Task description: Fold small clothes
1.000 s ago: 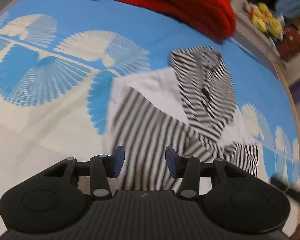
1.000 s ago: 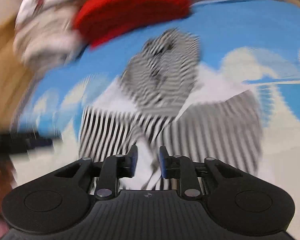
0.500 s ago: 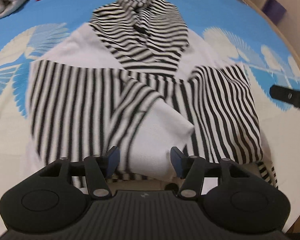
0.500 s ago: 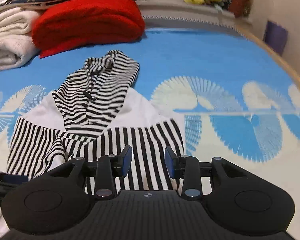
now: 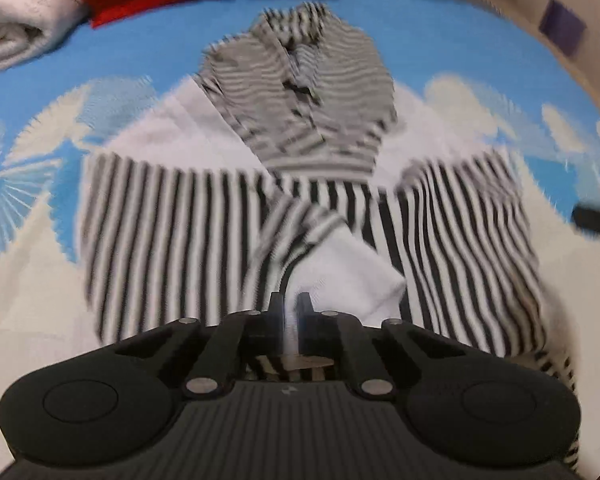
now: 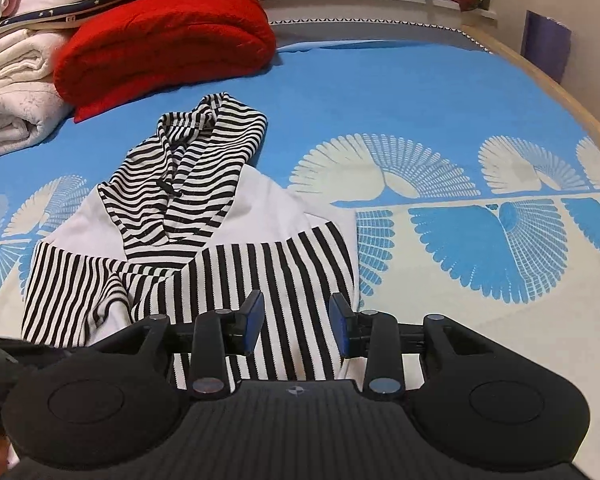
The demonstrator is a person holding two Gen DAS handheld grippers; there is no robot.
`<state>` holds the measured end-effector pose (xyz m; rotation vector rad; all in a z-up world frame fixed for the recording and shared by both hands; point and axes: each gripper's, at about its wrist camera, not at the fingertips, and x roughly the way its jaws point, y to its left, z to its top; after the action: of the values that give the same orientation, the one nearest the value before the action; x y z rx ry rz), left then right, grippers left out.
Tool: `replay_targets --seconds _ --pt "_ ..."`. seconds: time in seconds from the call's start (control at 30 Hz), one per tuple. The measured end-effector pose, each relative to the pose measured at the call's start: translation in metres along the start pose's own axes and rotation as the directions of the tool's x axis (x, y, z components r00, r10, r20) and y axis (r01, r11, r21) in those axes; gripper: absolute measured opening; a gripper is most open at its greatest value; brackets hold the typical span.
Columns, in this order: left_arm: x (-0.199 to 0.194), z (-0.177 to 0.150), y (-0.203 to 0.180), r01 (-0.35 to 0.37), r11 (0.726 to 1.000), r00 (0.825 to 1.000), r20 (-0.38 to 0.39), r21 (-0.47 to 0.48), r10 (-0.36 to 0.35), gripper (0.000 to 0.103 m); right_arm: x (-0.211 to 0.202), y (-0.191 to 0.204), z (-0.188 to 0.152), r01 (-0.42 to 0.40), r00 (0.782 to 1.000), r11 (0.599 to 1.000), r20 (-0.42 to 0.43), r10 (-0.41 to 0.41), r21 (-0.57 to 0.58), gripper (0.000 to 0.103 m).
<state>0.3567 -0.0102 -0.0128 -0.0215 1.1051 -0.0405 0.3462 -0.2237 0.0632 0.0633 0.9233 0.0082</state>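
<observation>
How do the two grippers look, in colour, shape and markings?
Both are black. The right gripper has a ribbed middle panel with a small round black-and-white mark, two rounded lobes with disc insets, silver pivot screws on the linkage arms, and blue pads on its fingers. The left gripper has the same shape; its pads look dark in the blur. No cables or sleeves show.

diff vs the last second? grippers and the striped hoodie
Left gripper swung from the hoodie's side to its near edge; its jaws have just been closing and now pinch white fabric by the folded sleeve's cuff. Right gripper settled over the striped hem, jaws open. Hoodie lies folded as before; red blanket and bedspread unchanged.
</observation>
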Motion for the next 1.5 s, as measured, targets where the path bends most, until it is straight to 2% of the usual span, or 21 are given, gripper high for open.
replay_targets --seconds 0.13,0.23,0.4,0.47,0.53,0.67,0.7,0.8,0.87,0.97,1.07,1.17,1.23,1.3,1.37,1.43,1.47,1.5 --pt "-0.027 0.011 0.032 0.014 0.994 0.999 0.048 -0.105 -0.009 0.006 0.0 0.002 0.0 0.004 1.0 1.0 -0.001 -0.004 -0.004 0.037" --pt "-0.037 0.017 0.066 0.026 0.975 0.999 0.047 -0.219 -0.016 0.006 0.002 0.003 -0.001 0.009 1.0 1.0 -0.002 -0.009 -0.007 0.037" --pt "-0.045 0.017 0.128 0.013 0.907 0.999 0.034 -0.421 0.001 0.007 0.006 0.004 -0.001 0.017 1.0 1.0 -0.012 -0.017 -0.012 0.037" --pt "-0.041 0.016 0.149 0.045 0.868 0.999 0.023 -0.495 -0.038 0.007 0.01 0.004 -0.002 0.017 1.0 1.0 -0.022 -0.017 -0.008 0.037" --pt "-0.034 0.014 0.162 0.07 0.834 0.996 -0.001 -0.547 -0.085 0.013 0.015 0.002 -0.004 0.006 0.999 1.0 -0.047 -0.006 0.012 0.037" --pt "-0.016 0.007 0.171 0.096 0.811 0.988 -0.042 -0.578 -0.147 0.025 0.029 -0.005 -0.011 -0.048 0.989 0.993 -0.132 0.063 0.11 0.037" --pt "-0.01 0.004 0.173 0.108 0.798 0.983 -0.054 -0.593 -0.173 0.026 0.032 -0.008 -0.014 -0.065 0.984 0.987 -0.156 0.088 0.145 0.037" --pt "0.011 -0.01 0.174 0.141 0.748 0.961 -0.091 -0.648 -0.259 0.026 0.045 -0.017 -0.024 -0.108 0.956 0.952 -0.232 0.178 0.285 0.037" --pt "0.023 -0.017 0.173 0.143 0.724 0.951 -0.11 -0.675 -0.29 0.029 0.053 -0.023 -0.033 -0.107 0.935 0.922 -0.276 0.22 0.373 0.037" --pt "0.034 -0.021 0.174 0.118 0.707 0.948 -0.133 -0.697 -0.289 0.032 0.061 -0.028 -0.043 -0.073 0.921 0.897 -0.315 0.228 0.436 0.037" --pt "0.039 -0.024 0.175 0.114 0.696 0.945 -0.138 -0.709 -0.295 0.035 0.063 -0.029 -0.046 -0.043 0.926 0.901 -0.322 0.198 0.431 0.037" --pt "0.038 -0.026 0.173 0.102 0.689 0.942 -0.154 -0.718 -0.3 0.036 0.063 -0.03 -0.045 -0.037 0.93 0.905 -0.316 0.186 0.425 0.037" --pt "0.037 -0.027 0.17 0.117 0.681 0.935 -0.151 -0.723 -0.321 0.036 0.063 -0.03 -0.045 -0.044 0.929 0.902 -0.315 0.195 0.429 0.038" --pt "0.041 -0.027 0.167 0.127 0.676 0.928 -0.153 -0.726 -0.339 0.036 0.067 -0.031 -0.049 -0.067 0.903 0.877 -0.345 0.256 0.476 0.039" --pt "0.046 -0.029 0.167 0.107 0.67 0.929 -0.167 -0.735 -0.331 0.036 0.072 -0.03 -0.056 -0.067 0.881 0.867 -0.379 0.284 0.495 0.039" --pt "0.048 -0.032 0.17 0.096 0.64 0.934 -0.153 -0.763 -0.322 0.036 0.075 -0.028 -0.06 -0.052 0.873 0.863 -0.397 0.284 0.503 0.039" --pt "0.047 -0.032 0.171 0.086 0.635 0.941 -0.147 -0.768 -0.305 0.031 0.076 -0.029 -0.062 -0.043 0.873 0.857 -0.397 0.283 0.514 0.039" --pt "0.044 -0.031 0.172 0.079 0.638 0.948 -0.141 -0.766 -0.286 0.021 0.077 -0.031 -0.062 -0.034 0.875 0.85 -0.395 0.279 0.526 0.039"
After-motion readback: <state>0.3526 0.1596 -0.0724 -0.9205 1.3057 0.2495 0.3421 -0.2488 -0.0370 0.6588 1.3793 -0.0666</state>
